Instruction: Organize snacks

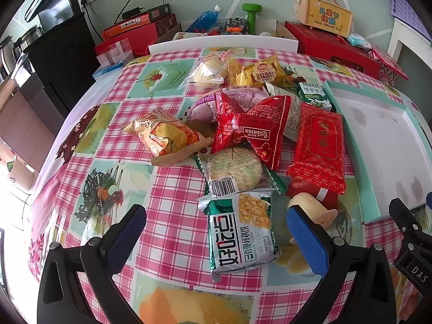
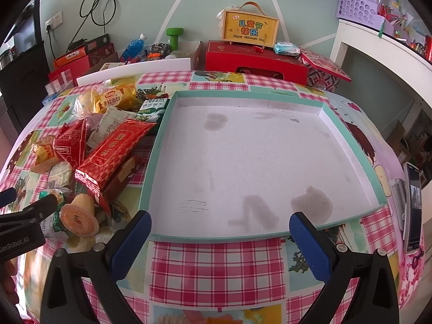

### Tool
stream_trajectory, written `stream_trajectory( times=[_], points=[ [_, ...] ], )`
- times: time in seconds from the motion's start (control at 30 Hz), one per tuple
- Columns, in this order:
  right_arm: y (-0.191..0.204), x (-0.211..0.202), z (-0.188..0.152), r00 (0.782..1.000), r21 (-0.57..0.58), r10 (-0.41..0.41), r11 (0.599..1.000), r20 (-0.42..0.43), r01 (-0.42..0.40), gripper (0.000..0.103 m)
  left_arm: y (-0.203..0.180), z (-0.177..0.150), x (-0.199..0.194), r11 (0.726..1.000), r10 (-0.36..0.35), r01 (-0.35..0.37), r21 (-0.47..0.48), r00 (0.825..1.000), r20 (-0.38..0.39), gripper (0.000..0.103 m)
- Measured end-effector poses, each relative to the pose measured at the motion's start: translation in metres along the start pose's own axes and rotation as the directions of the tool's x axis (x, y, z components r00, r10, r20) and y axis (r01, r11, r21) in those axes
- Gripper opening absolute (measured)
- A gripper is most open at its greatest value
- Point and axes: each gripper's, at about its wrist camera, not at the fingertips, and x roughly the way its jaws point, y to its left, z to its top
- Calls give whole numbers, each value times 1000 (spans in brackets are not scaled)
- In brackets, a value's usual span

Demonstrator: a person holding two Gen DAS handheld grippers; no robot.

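The left gripper [image 1: 216,239] hangs low over the table [image 1: 172,189], and its blue pads [image 1: 306,239] are spread wide apart. Between them lies a green and white packet [image 1: 240,232], flat on the checked cloth, and no pad touches it. Just beside the right pad sits a small jelly cup [image 1: 313,208], lying on its side. Ahead of this gripper is the pile of snacks [image 1: 243,124]: a clear cracker pack [image 1: 235,170] nearest, then a shiny red bag [image 1: 253,132], an orange bag [image 1: 164,135] to the left, a flat red packet [image 1: 318,145] to the right, and a yellow bread pack [image 1: 262,73] and a green biscuit box [image 1: 313,97] at the far end.

The right gripper [image 2: 220,243] is also open wide and holds nothing. It stands at the near edge of the tray [image 2: 162,137], which lies just ahead of it. The tray has a teal rim and a white floor with some grey stains, and no snack is inside. The pile lies to the left of this gripper, with the flat red packet close against the tray's left wall. A phone [image 2: 413,205] stands on the table far to the right.
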Motion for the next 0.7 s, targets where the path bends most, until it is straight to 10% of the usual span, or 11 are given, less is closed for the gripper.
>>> stream_trajectory(
  times=[0.7],
  points=[
    [-1,2,-1,1000,6,0,1000,-11,0,103,3,-3,1,1000,3,-3,-2,1000,-4,103]
  ],
)
